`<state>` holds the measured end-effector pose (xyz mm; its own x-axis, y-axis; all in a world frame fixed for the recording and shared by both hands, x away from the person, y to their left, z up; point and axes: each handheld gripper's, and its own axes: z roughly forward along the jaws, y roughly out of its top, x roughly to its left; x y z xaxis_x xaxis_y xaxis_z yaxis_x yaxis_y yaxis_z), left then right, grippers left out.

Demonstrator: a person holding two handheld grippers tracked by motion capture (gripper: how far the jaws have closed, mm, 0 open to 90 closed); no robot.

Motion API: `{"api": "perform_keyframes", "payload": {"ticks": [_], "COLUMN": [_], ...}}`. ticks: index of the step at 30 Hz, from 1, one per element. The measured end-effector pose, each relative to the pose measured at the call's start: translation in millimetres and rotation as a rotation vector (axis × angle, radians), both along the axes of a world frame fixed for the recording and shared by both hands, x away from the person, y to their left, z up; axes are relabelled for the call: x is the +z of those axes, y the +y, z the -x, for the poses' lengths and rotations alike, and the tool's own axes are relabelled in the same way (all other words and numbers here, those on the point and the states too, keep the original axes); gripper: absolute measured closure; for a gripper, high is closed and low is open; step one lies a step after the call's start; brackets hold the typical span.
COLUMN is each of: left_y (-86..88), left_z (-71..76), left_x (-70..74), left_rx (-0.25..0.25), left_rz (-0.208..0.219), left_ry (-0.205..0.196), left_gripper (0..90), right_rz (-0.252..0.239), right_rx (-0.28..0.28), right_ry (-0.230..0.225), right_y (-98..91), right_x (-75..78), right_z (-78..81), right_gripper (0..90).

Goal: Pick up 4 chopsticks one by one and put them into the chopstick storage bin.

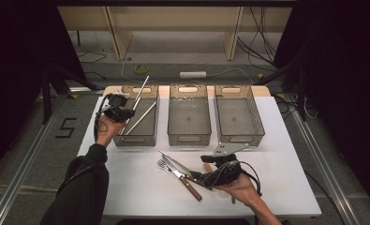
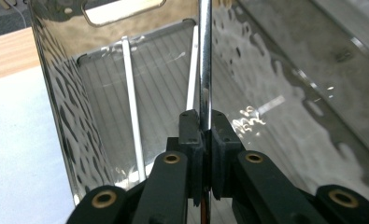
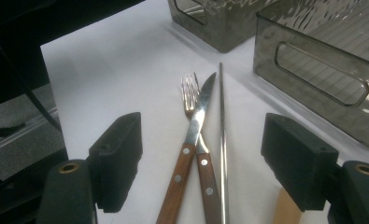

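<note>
My left gripper [image 1: 122, 112] hovers over the left bin [image 1: 147, 139], shut on a thin metal rod [image 1: 141, 89] that slants up and away from it. In the left gripper view the pads [image 2: 191, 133] pinch that rod [image 2: 204, 65] above the bin's ribbed floor. A second rod [image 2: 131, 107] lies inside the bin. My right gripper [image 1: 199, 178] rests low near the table's front, open. Between its spread jaws [image 3: 203, 140] on the white table lie a wooden-handled fork [image 3: 190, 91], a wooden-handled knife [image 3: 202, 107] crossing it, and another metal rod [image 3: 223, 140].
Three smoky clear plastic bins stand in a row at the back of the table; the middle bin [image 1: 188, 136] and the right bin [image 1: 241, 136] hold nothing. A pale wooden handle [image 3: 285, 210] pokes in by my right jaw. Cables run along the floor behind the table.
</note>
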<state>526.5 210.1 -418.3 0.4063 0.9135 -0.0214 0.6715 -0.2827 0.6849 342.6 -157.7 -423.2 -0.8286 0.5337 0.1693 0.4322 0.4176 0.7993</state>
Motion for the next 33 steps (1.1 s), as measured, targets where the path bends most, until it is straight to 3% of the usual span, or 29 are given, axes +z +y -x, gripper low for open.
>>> {"api": "perform_keyframes", "payload": {"ticks": [6, 8, 11, 15, 21, 23, 27, 33], "left_y": [-1.1, -1.8, -1.8, -1.4, -3.8, -3.1, -2.7, -6.4], "left_z": [-2.2, -2.0, 0.3, 7.6, 34.3, 45.3, 68.5, 97.9], "left_x": [-6.0, -4.9, -1.9, 3.9, 14.5, 17.4, 18.9, 17.0], "left_rx": [0.016, 0.018, 0.008, -0.004, -0.047, -0.054, -0.081, -0.12], "left_rz": [-0.002, 0.001, 0.017, 0.053, 0.084, 0.112, 0.155, 0.156], "left_ry": [0.017, 0.023, 0.012, 0.019, 0.013, 0.004, -0.02, -0.056], "left_gripper": [83.6, 75.2, 73.4, 64.3, 45.8, 40.8, 34.4, 28.4], "right_rz": [0.0, 0.002, 0.003, 0.011, 0.048, 0.064, 0.113, 0.207], "right_rx": [0.005, 0.007, 0.004, 0.0, -0.018, -0.027, -0.037, -0.048], "right_ry": [0.002, 0.002, 0.003, 0.0, 0.015, 0.02, 0.037, 0.094], "right_y": [0.3, 0.2, 0.0, -0.4, -0.7, -0.6, 0.6, 7.7], "right_x": [0.5, 0.6, 0.5, 1.1, 1.0, 2.2, 5.9, 2.1], "right_z": [0.6, 0.6, 0.3, -0.1, -2.8, -4.4, -10.0, -23.0], "right_gripper": [30.2, 30.2, 30.2, 30.2, 30.9, 31.6, 34.7, 42.2]}}
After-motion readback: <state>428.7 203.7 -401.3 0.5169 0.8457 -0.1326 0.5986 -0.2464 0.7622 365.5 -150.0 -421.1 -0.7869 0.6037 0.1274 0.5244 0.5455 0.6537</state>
